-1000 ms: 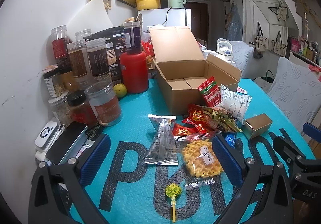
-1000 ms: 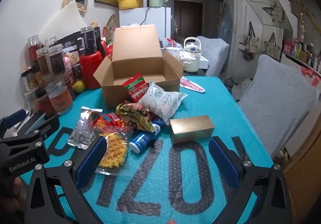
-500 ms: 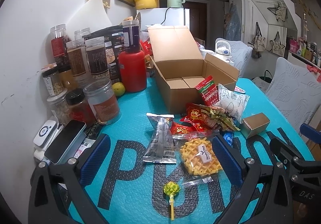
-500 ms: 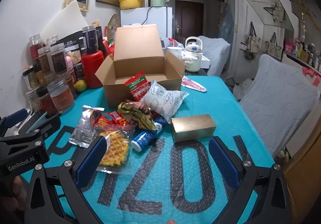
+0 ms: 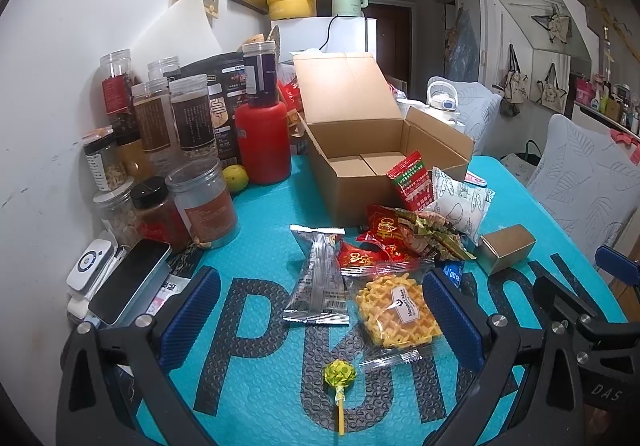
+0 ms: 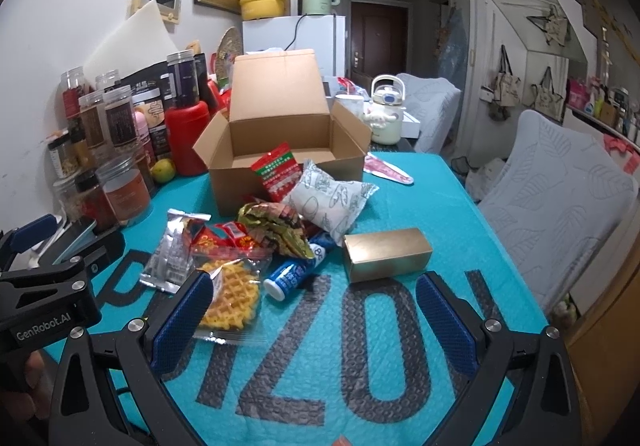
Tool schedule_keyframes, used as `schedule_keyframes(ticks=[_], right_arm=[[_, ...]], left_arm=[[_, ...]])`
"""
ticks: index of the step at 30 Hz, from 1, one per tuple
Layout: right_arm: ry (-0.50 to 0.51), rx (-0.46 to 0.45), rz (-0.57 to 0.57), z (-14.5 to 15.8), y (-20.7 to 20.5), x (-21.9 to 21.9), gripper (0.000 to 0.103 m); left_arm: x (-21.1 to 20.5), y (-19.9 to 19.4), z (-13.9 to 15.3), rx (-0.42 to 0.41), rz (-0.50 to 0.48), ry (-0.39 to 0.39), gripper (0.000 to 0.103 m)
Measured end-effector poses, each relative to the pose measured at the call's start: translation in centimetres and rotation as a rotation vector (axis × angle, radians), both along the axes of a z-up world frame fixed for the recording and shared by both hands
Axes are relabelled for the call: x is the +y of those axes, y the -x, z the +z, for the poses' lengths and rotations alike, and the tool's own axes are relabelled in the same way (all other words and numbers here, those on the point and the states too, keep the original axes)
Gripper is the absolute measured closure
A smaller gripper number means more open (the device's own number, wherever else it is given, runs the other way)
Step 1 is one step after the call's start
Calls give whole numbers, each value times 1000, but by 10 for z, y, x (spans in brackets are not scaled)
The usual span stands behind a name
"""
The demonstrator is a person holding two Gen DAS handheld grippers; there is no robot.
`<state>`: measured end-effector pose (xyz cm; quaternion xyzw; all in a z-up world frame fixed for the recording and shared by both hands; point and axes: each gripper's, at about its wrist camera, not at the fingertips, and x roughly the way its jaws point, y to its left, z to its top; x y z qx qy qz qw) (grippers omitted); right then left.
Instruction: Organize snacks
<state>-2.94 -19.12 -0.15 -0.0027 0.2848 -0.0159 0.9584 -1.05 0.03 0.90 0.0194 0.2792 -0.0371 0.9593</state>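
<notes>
An open cardboard box (image 5: 360,162) (image 6: 280,150) stands at the back of the teal mat, its inside bare. In front of it lies a pile of snacks: a silver packet (image 5: 318,278), a wrapped waffle (image 5: 396,312) (image 6: 230,296), red packets (image 5: 384,236), a white pillow pack (image 6: 332,202), a small blue bottle (image 6: 294,272), a gold box (image 6: 386,254) (image 5: 506,248) and a green lollipop (image 5: 340,376). My left gripper (image 5: 320,320) is open, low over the mat just short of the silver packet and waffle. My right gripper (image 6: 312,326) is open, near the gold box and bottle, holding nothing.
Several jars (image 5: 200,202) and a red bottle (image 5: 262,142) crowd the left wall, with a phone (image 5: 128,286) and a small white device (image 5: 90,264) beside them. A cushioned chair (image 6: 560,206) stands right of the table. A white kettle (image 6: 386,110) sits behind the box.
Both grippers have drawn back and risen slightly, so the snacks sit a little farther off. Nothing on the mat has moved.
</notes>
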Motion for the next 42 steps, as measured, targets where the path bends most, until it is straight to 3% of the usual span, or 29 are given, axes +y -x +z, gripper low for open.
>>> schedule_keyframes(ticks=[42], right_arm=[[-1, -2, 39, -2, 3, 10, 0]], left_arm=[[7, 5, 2, -7, -3, 16, 0]])
